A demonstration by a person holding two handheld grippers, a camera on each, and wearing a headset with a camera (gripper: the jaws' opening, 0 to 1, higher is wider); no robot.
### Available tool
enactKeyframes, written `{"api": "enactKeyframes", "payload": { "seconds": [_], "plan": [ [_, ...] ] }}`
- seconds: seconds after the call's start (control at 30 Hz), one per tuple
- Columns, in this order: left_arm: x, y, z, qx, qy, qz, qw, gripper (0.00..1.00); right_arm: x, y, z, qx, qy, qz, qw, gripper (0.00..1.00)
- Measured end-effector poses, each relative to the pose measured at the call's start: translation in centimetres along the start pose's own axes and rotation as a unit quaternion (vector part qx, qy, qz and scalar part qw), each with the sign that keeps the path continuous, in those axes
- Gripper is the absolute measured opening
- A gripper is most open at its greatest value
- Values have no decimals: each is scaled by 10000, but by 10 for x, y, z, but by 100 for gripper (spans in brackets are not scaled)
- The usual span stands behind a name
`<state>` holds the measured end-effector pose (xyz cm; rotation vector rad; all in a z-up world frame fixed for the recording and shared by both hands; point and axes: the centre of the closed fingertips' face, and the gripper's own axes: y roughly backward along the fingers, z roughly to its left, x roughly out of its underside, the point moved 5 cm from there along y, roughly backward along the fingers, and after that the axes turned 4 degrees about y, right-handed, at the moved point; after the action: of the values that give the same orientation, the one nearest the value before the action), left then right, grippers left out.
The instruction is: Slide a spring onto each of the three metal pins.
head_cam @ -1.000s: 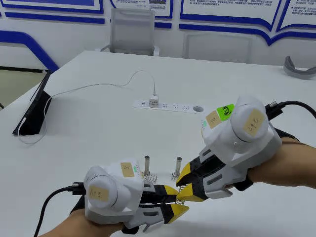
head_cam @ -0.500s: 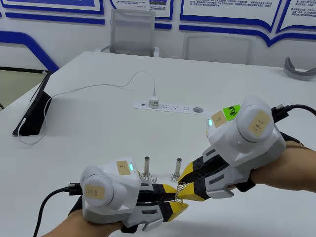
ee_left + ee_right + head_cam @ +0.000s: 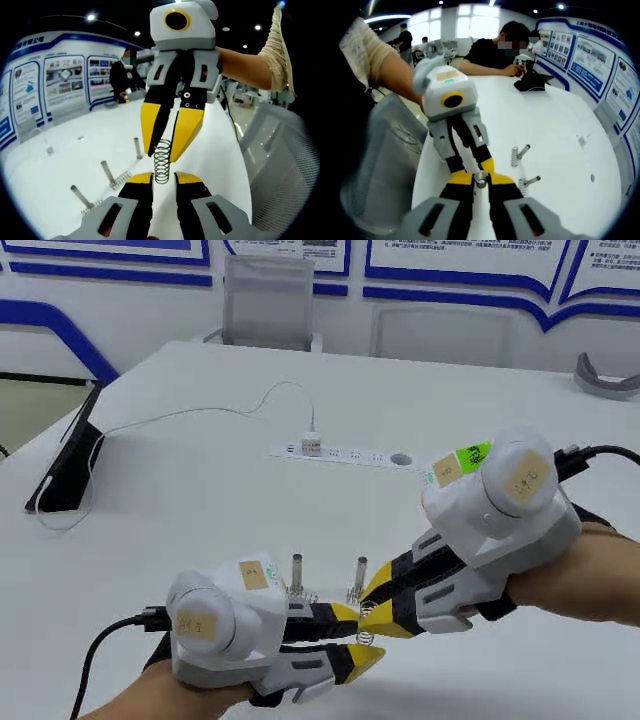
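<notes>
A small steel spring (image 3: 161, 167) hangs from my right gripper (image 3: 162, 152), which is shut on its upper coils. Its lower end sits between the yellow tips of my left gripper (image 3: 164, 178), whose jaws stand a little apart around it. In the head view the two grippers meet tip to tip over the table's near edge, the spring (image 3: 367, 621) between them. The right gripper view has the spring (image 3: 480, 178) end-on in my right gripper (image 3: 481, 181). Three upright metal pins (image 3: 137, 148) (image 3: 106, 172) (image 3: 80, 196) stand in a row. Loose springs (image 3: 305, 597) (image 3: 352, 595) lie at the pins' feet.
A white power strip (image 3: 340, 454) with a plugged charger and cable lies mid-table. A dark tablet (image 3: 65, 470) leans at the left edge. A chair (image 3: 268, 300) stands behind the table. A person (image 3: 495, 50) sits at the far end.
My right gripper has lifted slightly with the spring. The left gripper stays almost where it was, jaws still apart.
</notes>
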<state>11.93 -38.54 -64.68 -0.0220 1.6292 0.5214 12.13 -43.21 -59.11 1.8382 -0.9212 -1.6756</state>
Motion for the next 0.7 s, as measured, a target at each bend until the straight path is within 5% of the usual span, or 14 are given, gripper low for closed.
{"api": "enactKeyframes", "payload": {
  "seconds": [0.7],
  "plan": [
    [6,24,16,-440,332,-80,9984,37,13,17,-13,305,-278,-1,9992,12]
  ]
}}
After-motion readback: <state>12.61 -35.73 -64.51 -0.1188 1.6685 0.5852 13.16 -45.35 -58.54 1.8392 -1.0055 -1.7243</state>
